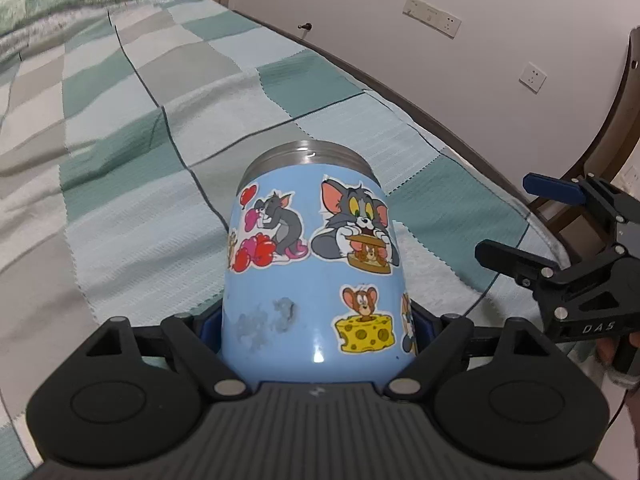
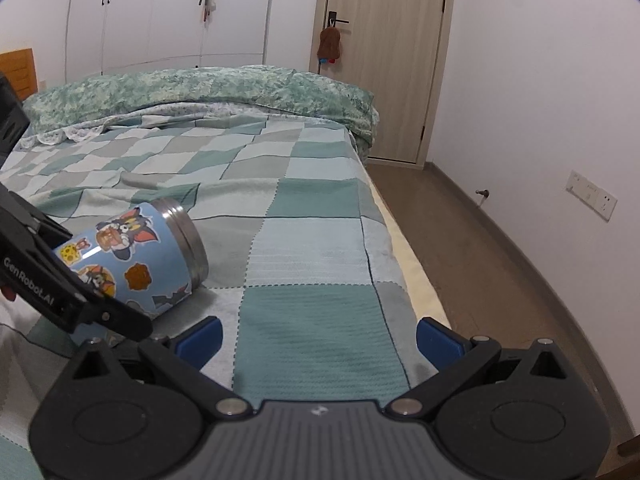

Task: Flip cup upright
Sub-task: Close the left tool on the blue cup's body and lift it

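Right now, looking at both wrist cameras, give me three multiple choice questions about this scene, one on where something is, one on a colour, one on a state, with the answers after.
1. Where is the cup?
A. On the floor
B. On the checked bedspread
C. On a shelf

2. What colour is the cup's body?
A. Light blue
B. Red
C. Black

3. How does the left gripper stand?
A. Wide open, away from the cup
B. Shut on the cup
C. Out of sight

Answers:
1. B, since the right wrist view shows the cup tilted with its steel rim end down on the bedspread.
2. A, since both views show a light blue wall with cartoon stickers below a steel band.
3. B, since the left wrist view shows the blue pads pressed against both sides of the cup, while the right gripper is open with nothing between its fingers.
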`<act>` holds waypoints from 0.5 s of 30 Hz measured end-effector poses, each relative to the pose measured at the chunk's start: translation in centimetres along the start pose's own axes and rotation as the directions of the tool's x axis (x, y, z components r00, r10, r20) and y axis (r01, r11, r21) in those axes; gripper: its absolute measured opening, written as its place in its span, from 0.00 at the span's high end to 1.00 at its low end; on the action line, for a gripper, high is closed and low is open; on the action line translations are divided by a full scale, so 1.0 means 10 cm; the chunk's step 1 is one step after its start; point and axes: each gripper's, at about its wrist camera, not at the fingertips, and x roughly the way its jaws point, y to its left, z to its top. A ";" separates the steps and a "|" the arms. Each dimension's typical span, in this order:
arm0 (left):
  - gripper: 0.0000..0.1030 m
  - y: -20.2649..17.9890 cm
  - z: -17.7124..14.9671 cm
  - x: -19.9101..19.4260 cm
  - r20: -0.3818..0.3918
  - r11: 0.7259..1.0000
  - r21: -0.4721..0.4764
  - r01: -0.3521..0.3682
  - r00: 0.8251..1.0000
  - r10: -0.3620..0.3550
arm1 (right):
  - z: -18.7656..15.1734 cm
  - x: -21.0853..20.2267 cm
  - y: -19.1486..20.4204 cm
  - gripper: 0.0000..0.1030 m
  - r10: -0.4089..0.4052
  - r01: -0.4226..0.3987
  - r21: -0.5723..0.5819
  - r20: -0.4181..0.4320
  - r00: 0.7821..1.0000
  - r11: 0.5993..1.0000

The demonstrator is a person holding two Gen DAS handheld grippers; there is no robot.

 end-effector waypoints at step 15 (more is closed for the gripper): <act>0.17 -0.18 -0.34 -0.52 0.088 0.998 -0.001 -0.057 0.994 0.057 | -0.05 -0.44 0.16 0.00 0.045 -0.046 0.025 0.060 0.997 0.999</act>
